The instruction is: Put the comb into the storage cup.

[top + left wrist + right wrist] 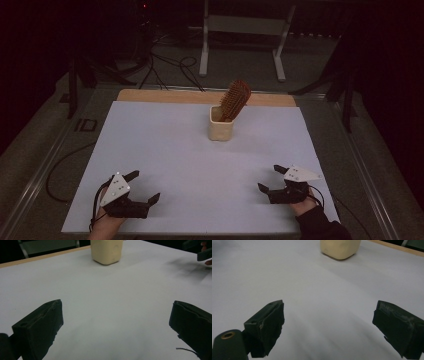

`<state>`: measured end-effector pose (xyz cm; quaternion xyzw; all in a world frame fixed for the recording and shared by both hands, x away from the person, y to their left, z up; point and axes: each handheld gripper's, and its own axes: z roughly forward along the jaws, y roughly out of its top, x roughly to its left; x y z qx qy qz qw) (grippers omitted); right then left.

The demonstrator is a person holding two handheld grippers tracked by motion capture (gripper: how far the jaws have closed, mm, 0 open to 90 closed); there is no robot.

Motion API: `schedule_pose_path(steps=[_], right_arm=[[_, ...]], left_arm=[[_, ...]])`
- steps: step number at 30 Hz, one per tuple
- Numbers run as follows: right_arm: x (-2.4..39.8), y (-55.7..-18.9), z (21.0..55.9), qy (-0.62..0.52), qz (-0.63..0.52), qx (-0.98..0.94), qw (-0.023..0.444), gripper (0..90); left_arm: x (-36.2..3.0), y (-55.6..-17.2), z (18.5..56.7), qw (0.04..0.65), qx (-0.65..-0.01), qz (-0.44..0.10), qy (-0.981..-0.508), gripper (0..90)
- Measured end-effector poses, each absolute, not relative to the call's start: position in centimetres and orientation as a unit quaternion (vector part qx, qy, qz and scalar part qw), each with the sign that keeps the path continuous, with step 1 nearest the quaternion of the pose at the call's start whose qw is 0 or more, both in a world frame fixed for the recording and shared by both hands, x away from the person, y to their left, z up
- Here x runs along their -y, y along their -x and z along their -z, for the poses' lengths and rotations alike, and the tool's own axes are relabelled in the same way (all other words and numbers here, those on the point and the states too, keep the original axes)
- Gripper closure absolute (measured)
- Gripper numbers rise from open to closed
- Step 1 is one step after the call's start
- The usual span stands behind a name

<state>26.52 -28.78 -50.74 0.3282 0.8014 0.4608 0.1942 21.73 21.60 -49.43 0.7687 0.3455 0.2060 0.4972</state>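
A: High view — what is lying on the white rectangular table sheet (190, 160)?

B: A cream, square-sided plastic holder (221, 129) is standing toward the far edge, well ahead of both sets of fingers and roughly midway between them. A brown oval bristle hairbrush (235, 100) is sitting in it handle-down, its head leaning to the right above the rim. The left gripper (147, 187) and the right gripper (266, 179) are resting near the near edge, well apart, each held by a hand (106, 225), each with its jaws spread and nothing between them.

A: Left gripper view?

B: The two black jaws are rising from the bottom corners, standing wide apart over bare sheet. The cream holder (107, 251) is sitting far ahead of the fingertips, slightly left of the gap's centre, its top cropped. The other gripper (200, 251) is appearing at the upper right corner.

A: Right gripper view?

B: The jaws are likewise gaping wide, gripping nothing. The holder (340, 248) is standing far beyond the fingertips, near the centre line of the gap, its upper part cut off by the frame.
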Motion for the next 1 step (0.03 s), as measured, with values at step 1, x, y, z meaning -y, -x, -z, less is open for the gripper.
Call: schedule_pose_path(steps=[1], right_arm=[[28.77,-26.5,50.73,-0.328,-0.461,-0.801,0.194,9.6]], left_arm=[[-21.6,-21.73,49.42,0.497,-0.345,-0.206,-0.769,0.1]])
